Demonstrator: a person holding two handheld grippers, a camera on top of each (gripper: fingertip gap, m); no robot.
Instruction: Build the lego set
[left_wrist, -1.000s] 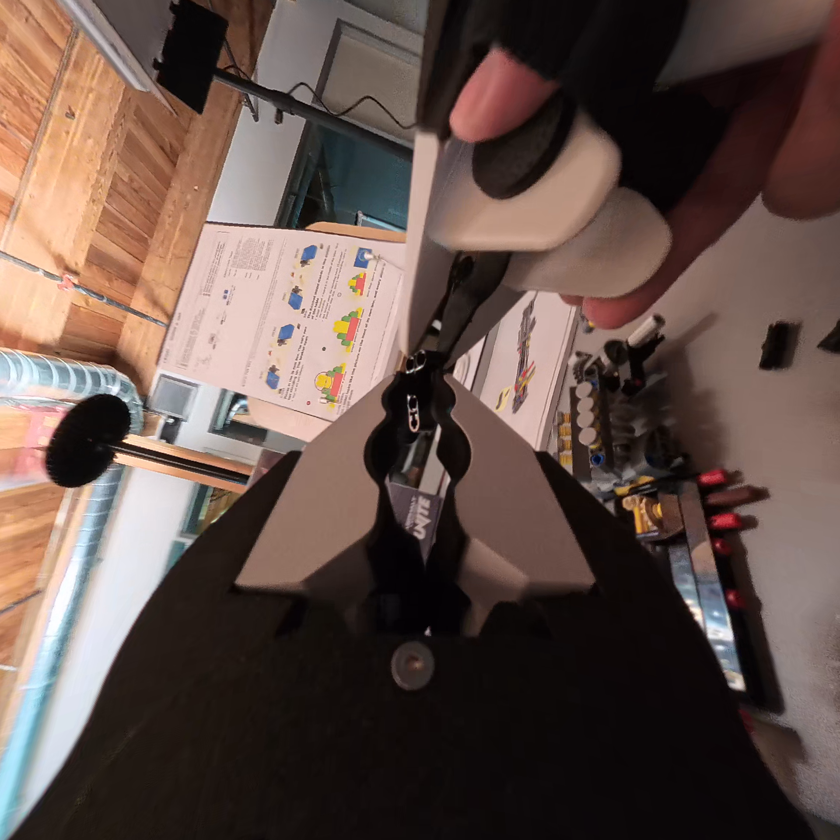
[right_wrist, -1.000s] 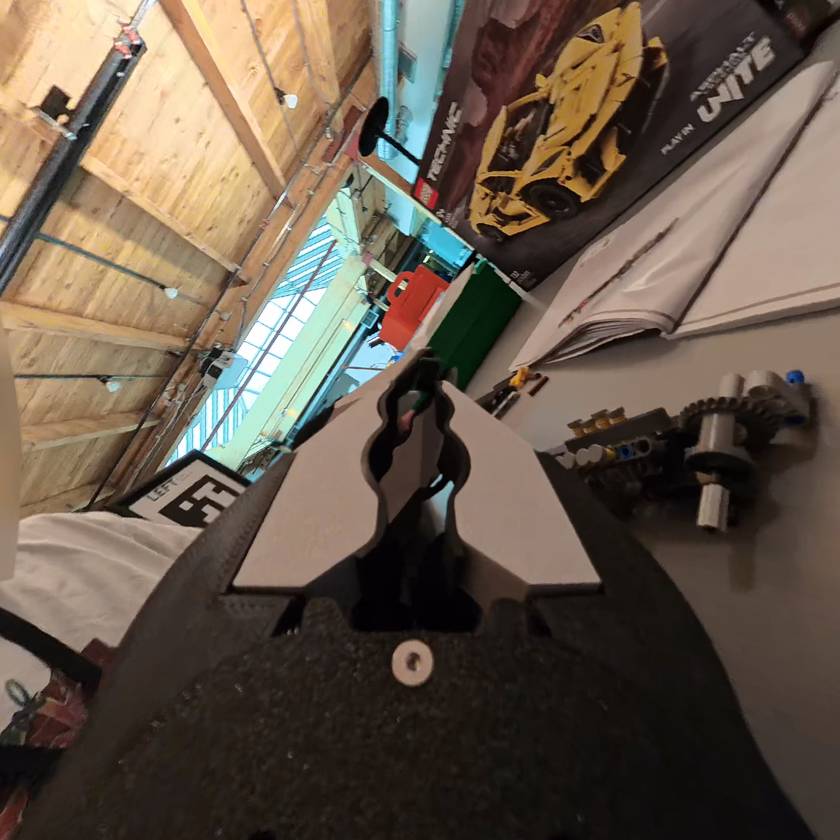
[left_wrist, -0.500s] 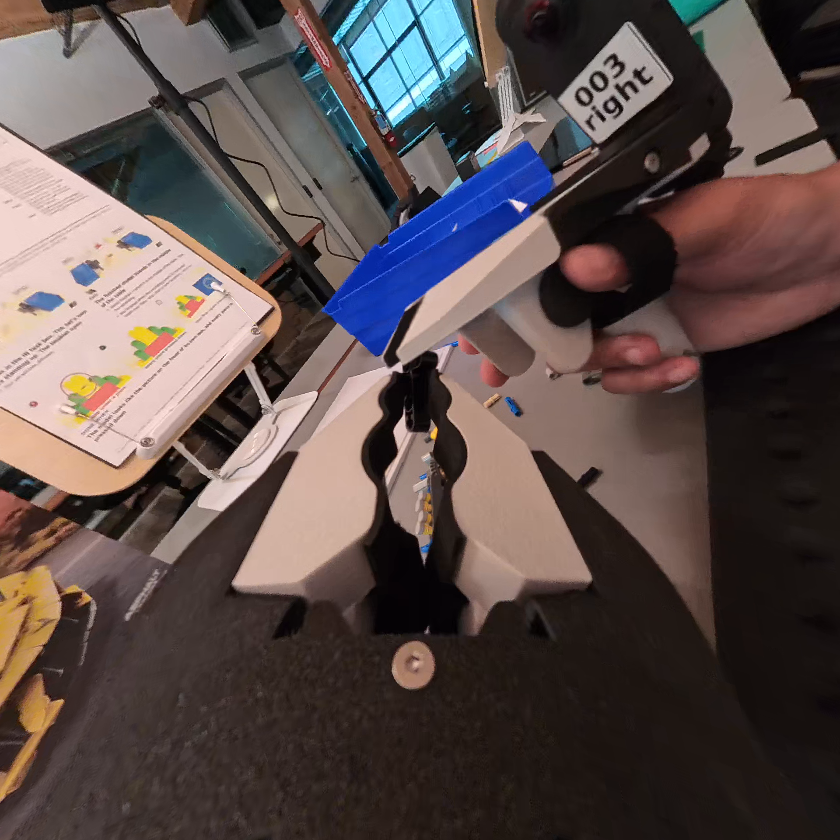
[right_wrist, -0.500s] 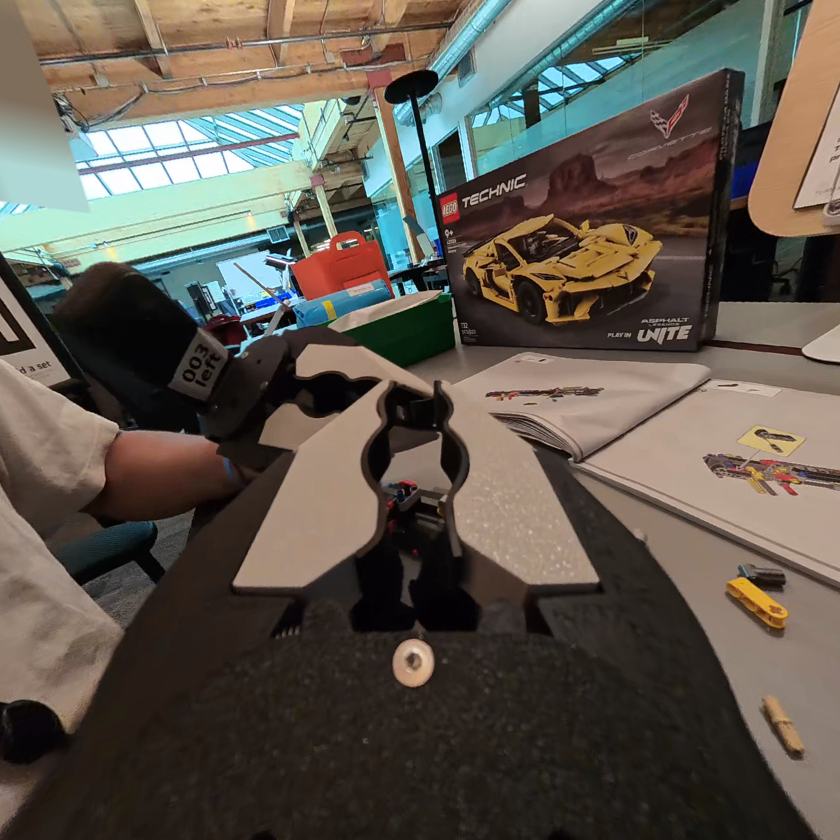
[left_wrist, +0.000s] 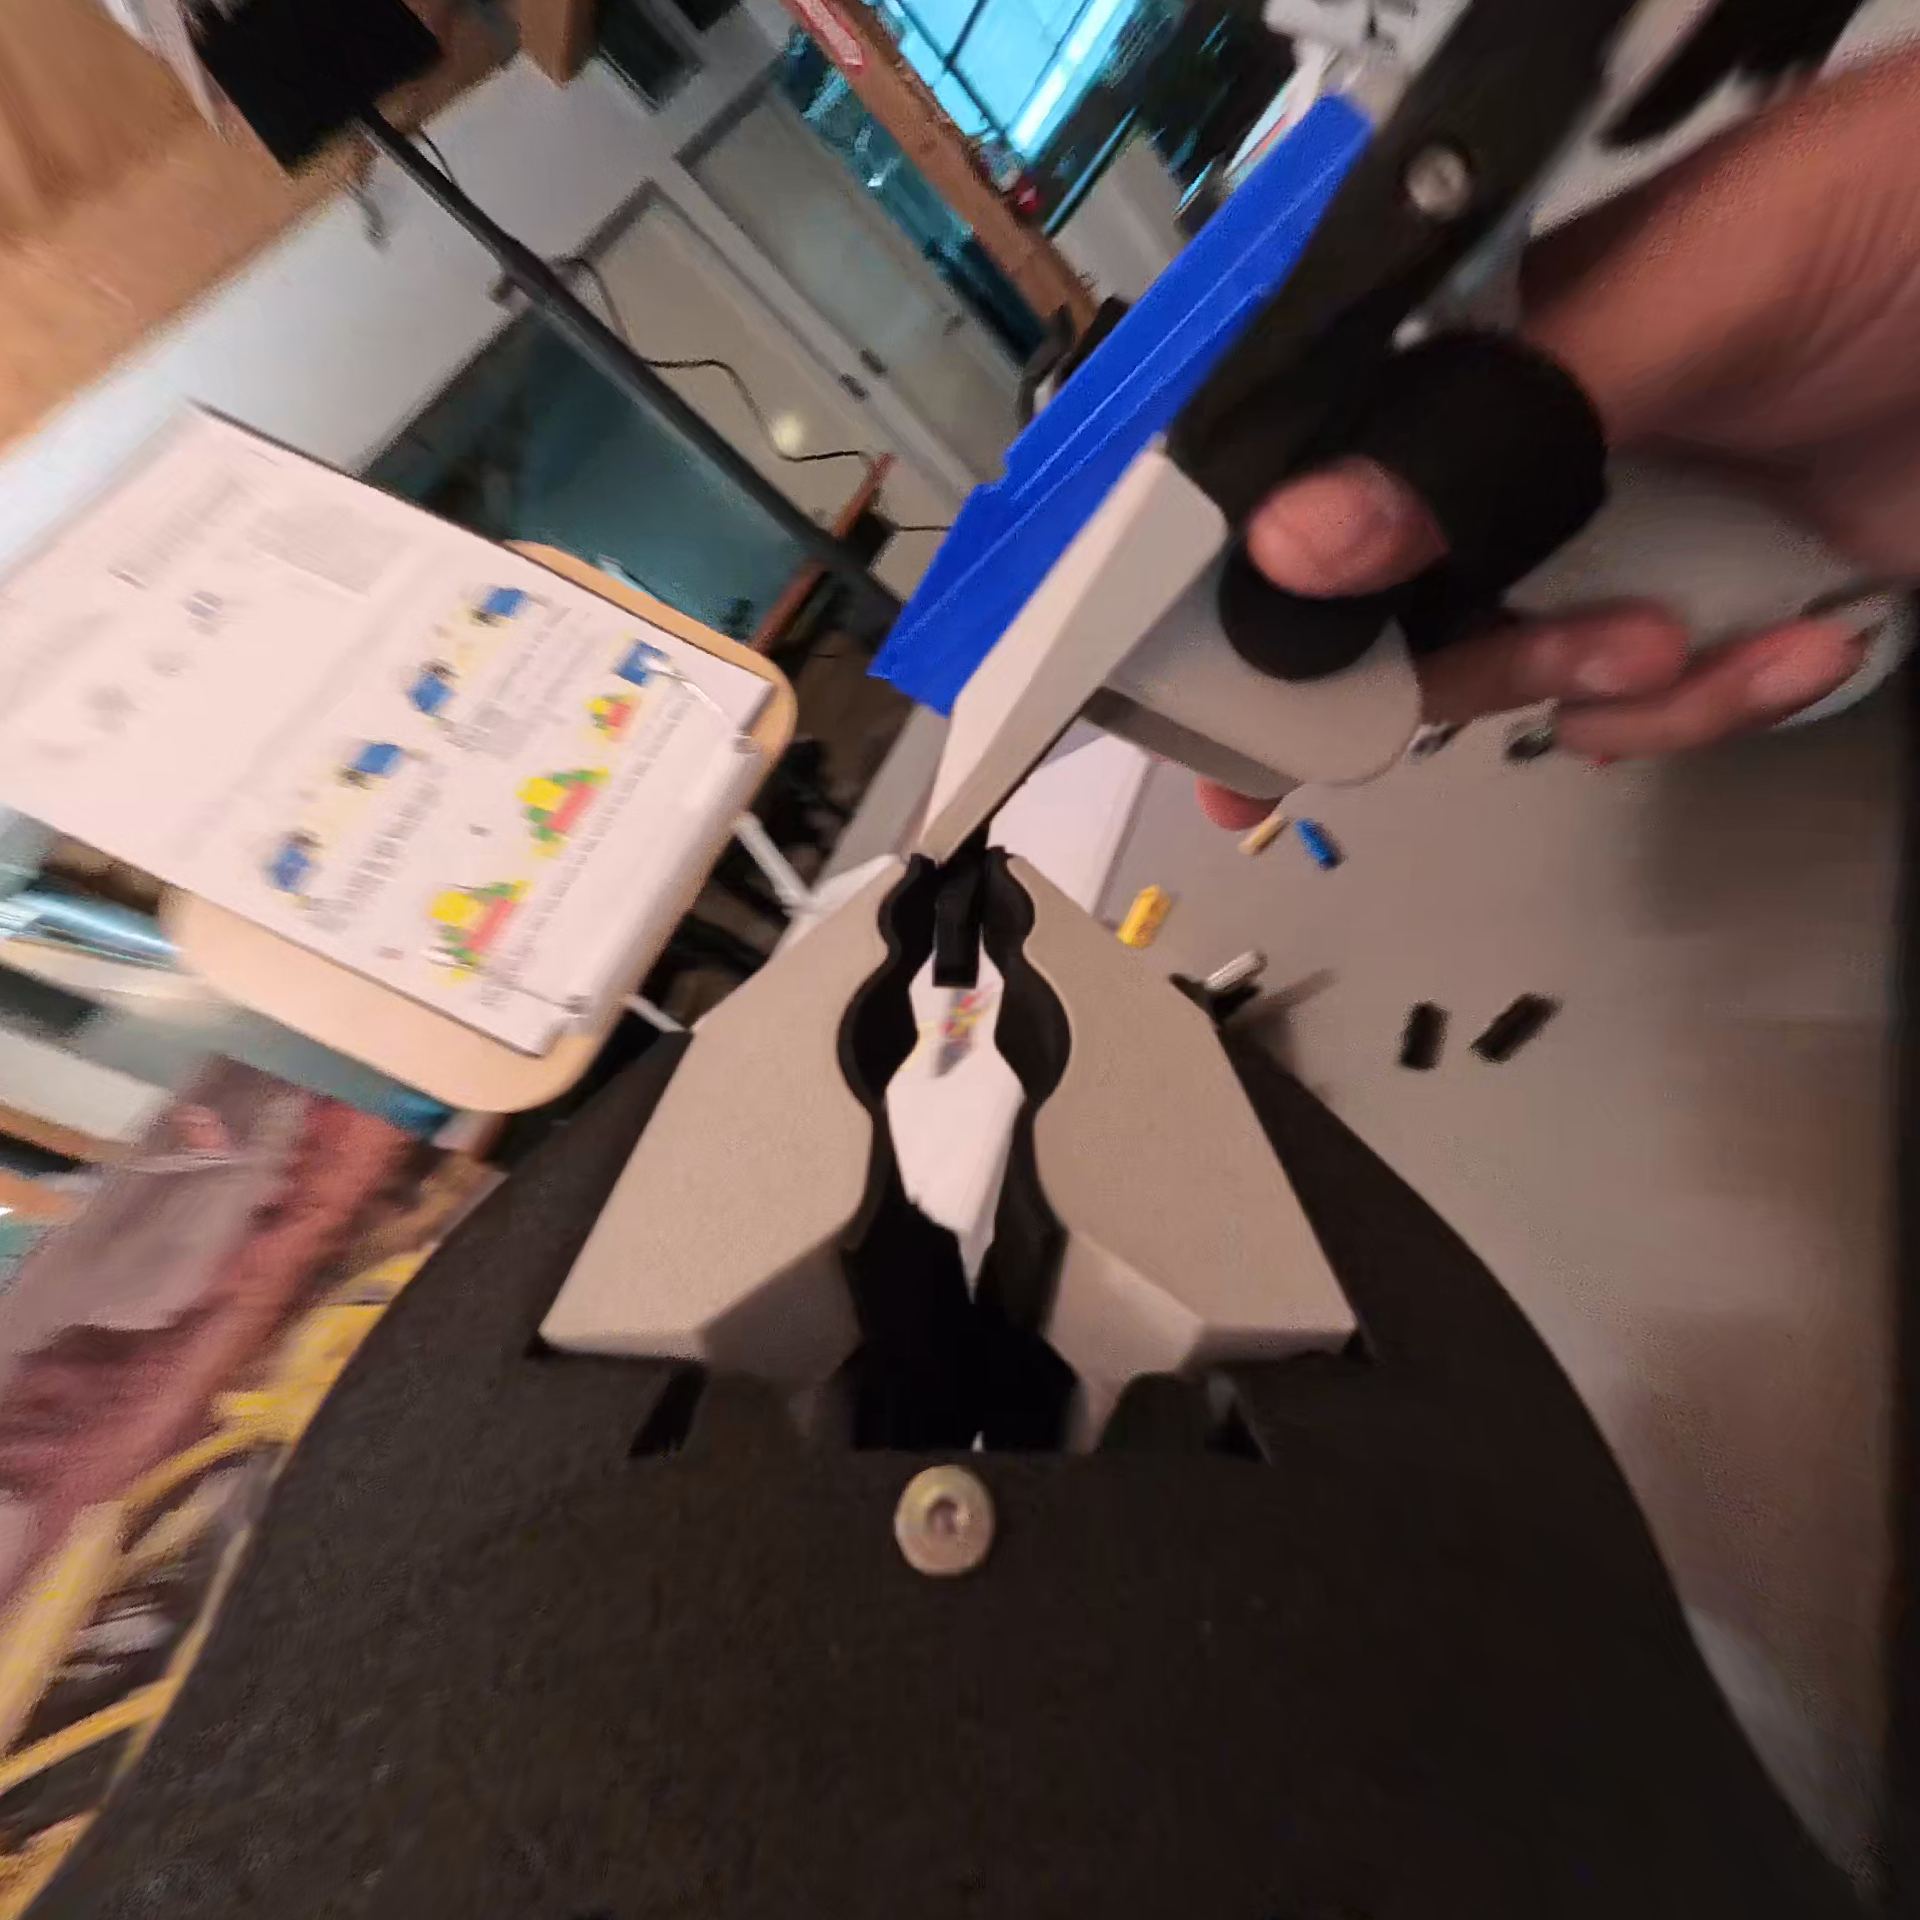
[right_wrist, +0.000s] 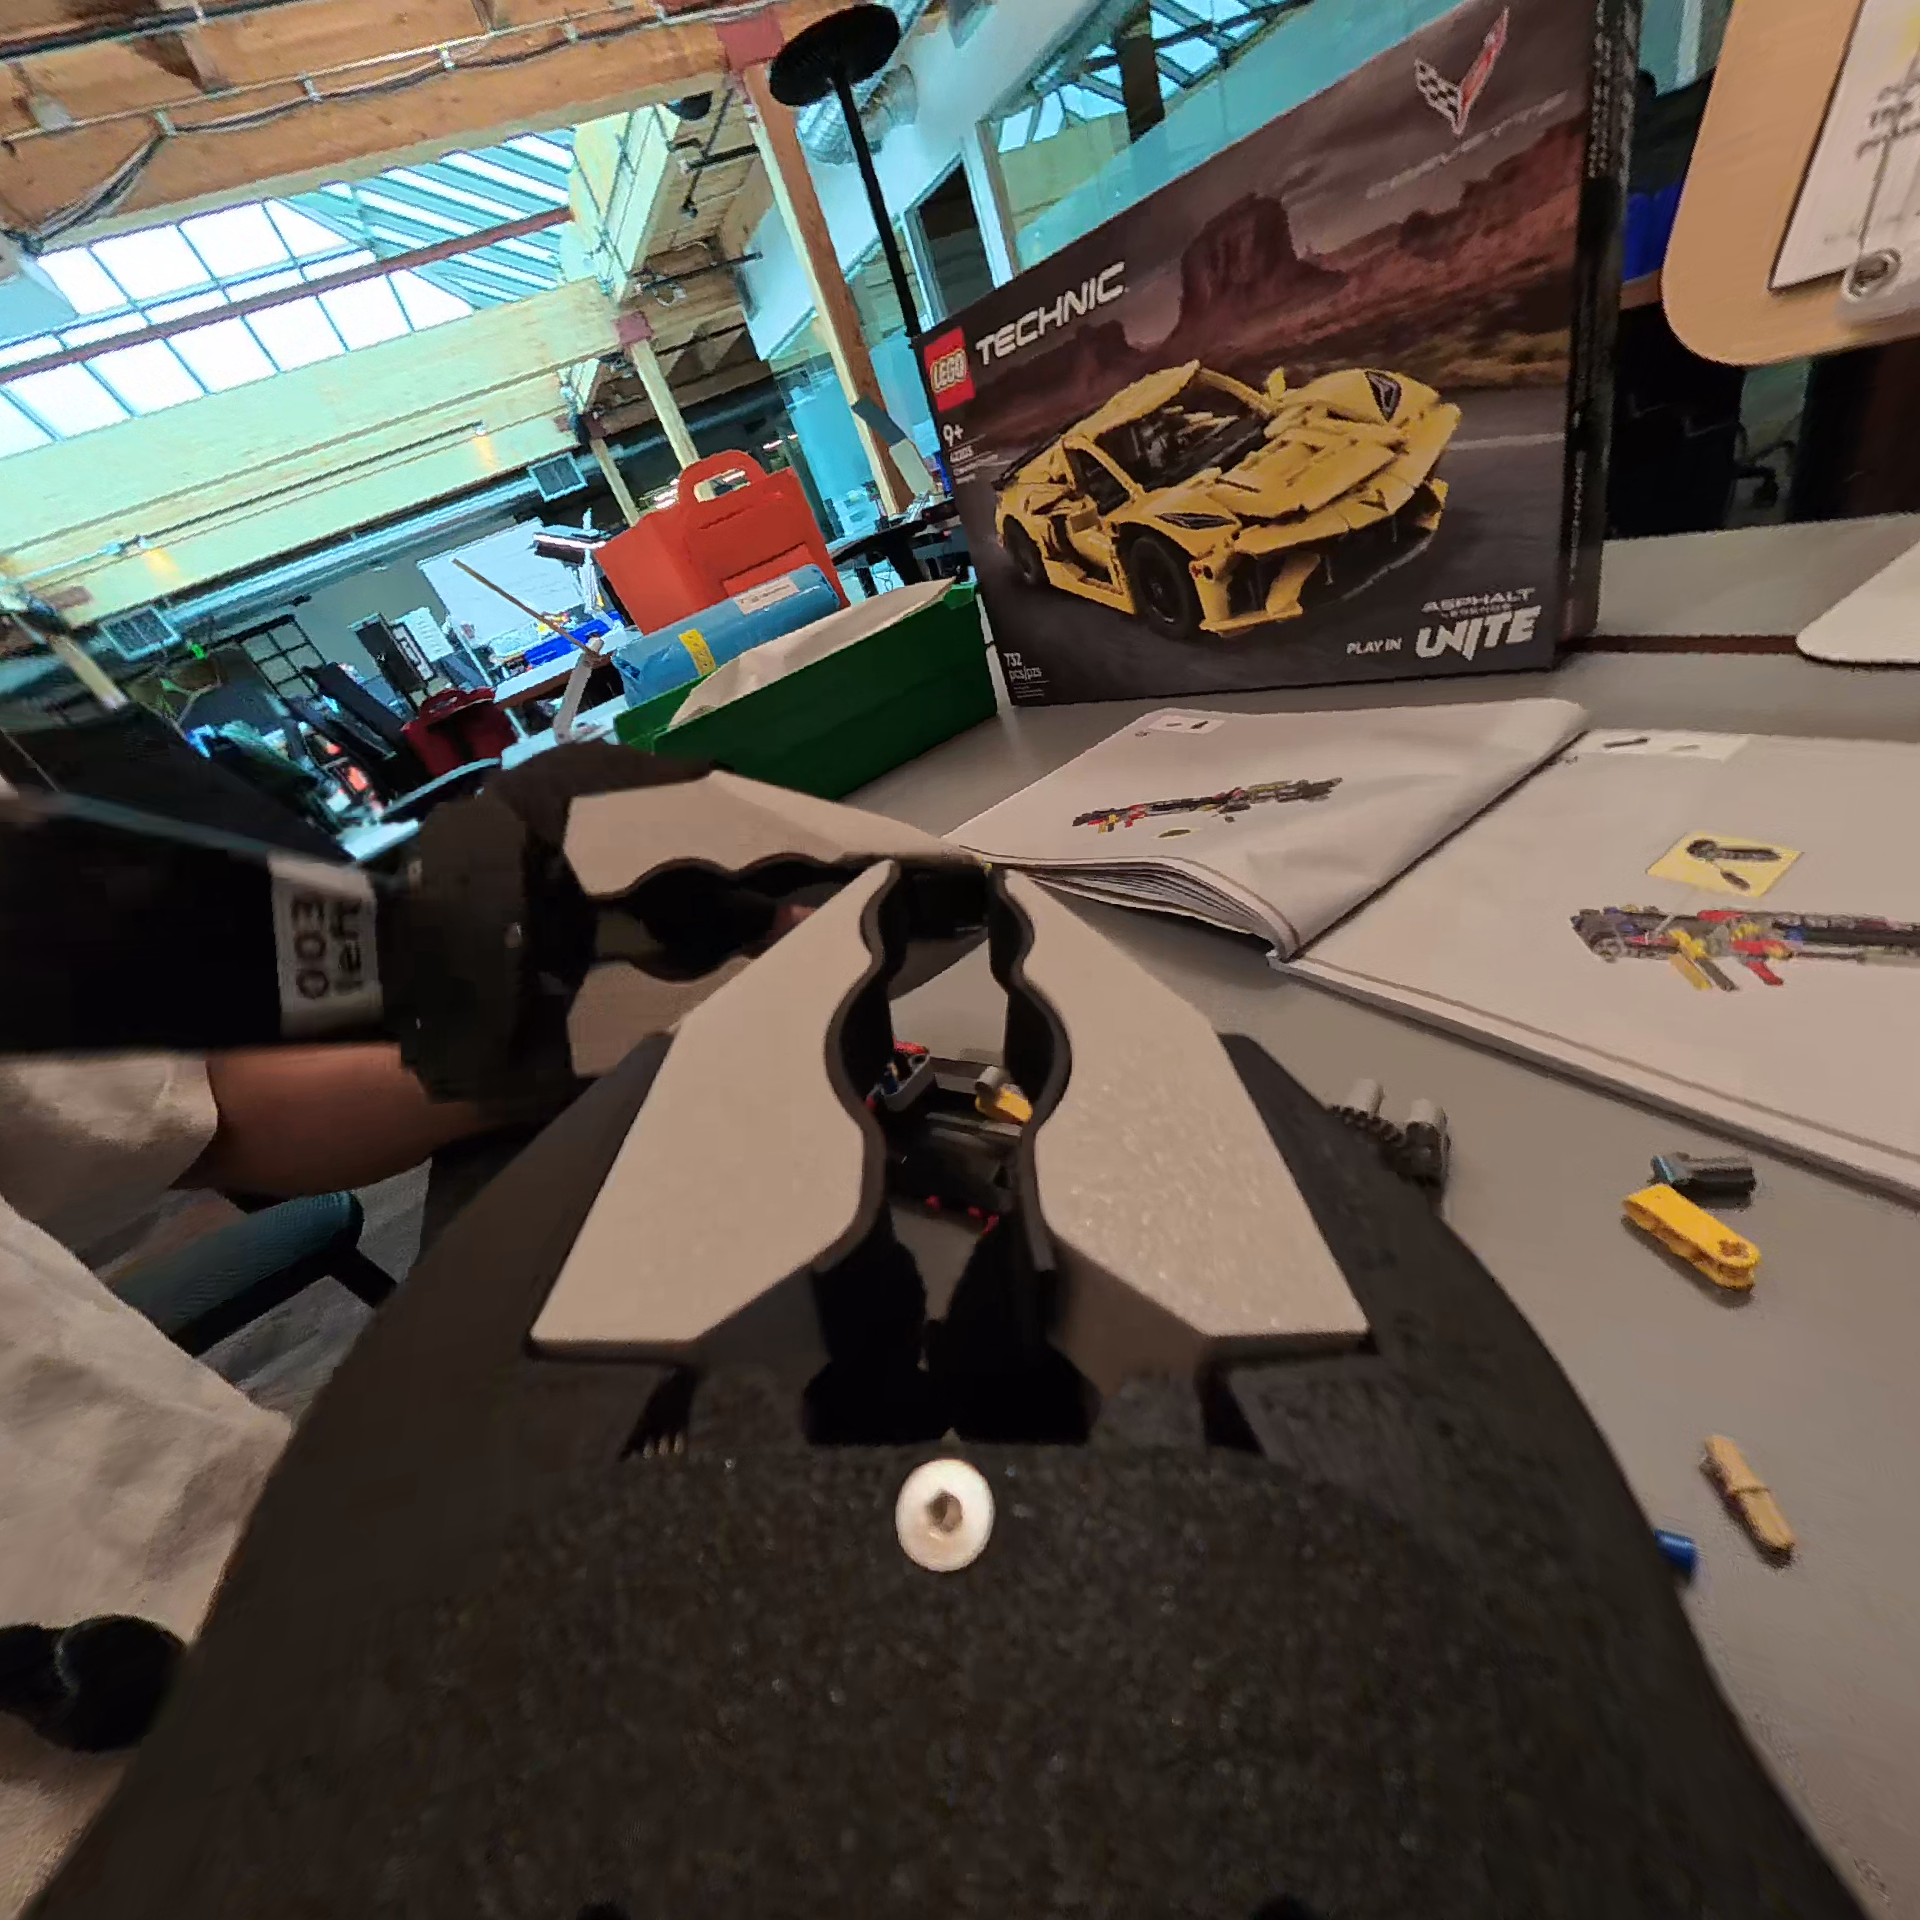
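Observation:
In the left wrist view my left gripper (left_wrist: 956, 894) is shut on a small black lego piece (left_wrist: 954, 940) that stands between its tips. My right gripper comes in from the upper right, held by a hand (left_wrist: 1662, 436), and its fingertip (left_wrist: 977, 800) touches the top of that piece. In the right wrist view my right gripper (right_wrist: 943, 896) has a narrow gap at its tips filled by a dark piece (right_wrist: 935, 902). The left gripper's fingers (right_wrist: 727, 821) reach in from the left and meet it there. Both are held above the grey table (right_wrist: 1558, 1371). A part-built dark assembly (right_wrist: 940, 1132) lies below.
An open instruction booklet (right_wrist: 1558, 883) and the set's box (right_wrist: 1278, 416) lie to the right, with a green bin (right_wrist: 831, 707) behind. Loose pieces lie on the table: yellow (right_wrist: 1688, 1236), tan (right_wrist: 1751, 1496), black (left_wrist: 1423, 1034). A sheet on a stand (left_wrist: 364, 727) and a blue bin (left_wrist: 1122, 436) stand behind. The tips of both grippers are at nearly the same place.
Both grippers have swung round from a steeply tilted pose to nearly level, staying tip to tip on the black piece. The left view has tilted and blurred since half a second ago.

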